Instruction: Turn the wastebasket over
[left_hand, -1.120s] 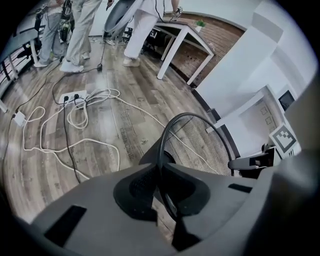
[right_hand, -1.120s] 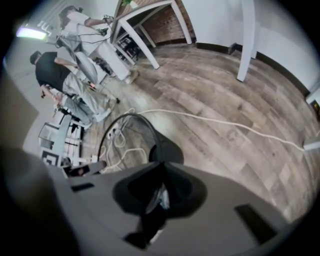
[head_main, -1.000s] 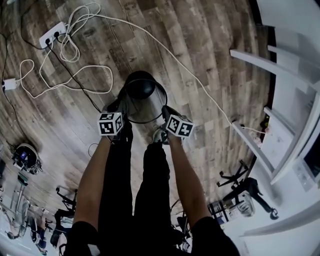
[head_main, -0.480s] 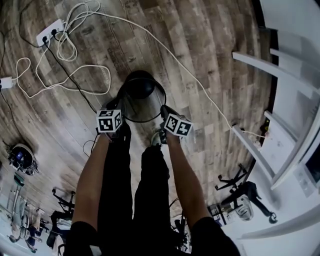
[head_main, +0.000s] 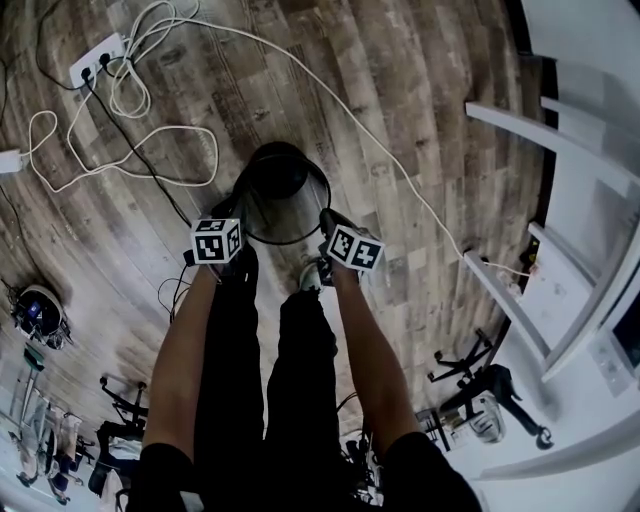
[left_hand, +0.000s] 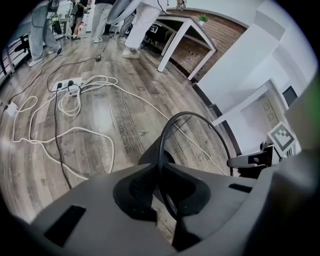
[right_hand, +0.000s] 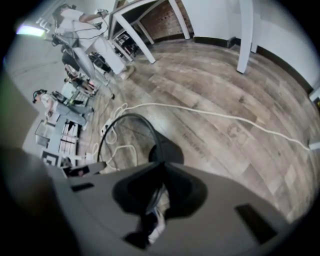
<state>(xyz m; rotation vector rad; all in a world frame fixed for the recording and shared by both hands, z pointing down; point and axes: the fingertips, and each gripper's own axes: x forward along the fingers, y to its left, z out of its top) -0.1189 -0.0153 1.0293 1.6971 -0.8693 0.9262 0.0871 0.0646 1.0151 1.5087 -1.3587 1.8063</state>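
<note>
Wastebasket (head_main: 280, 180) mouth up, long axis roughly upright; left tool (left_hand: 159, 175) and right tool (right_hand: 159, 172) pinch its rim.

Wood-plank floor (head_main: 420, 120); white shelving (head_main: 590, 210) right; power strip (head_main: 97, 60) upper left.

Bare floor (head_main: 440, 90) beyond wastebasket (head_main: 278, 172); cables (head_main: 128, 100) left; table legs (head_main: 540, 135) right; person's legs (head_main: 270, 370) close behind

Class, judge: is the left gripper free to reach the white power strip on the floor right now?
Probably not yet: the left gripper has its jaws shut on the rim of the wastebasket. Once released, only bare floor and cables lie before the power strip.
</note>
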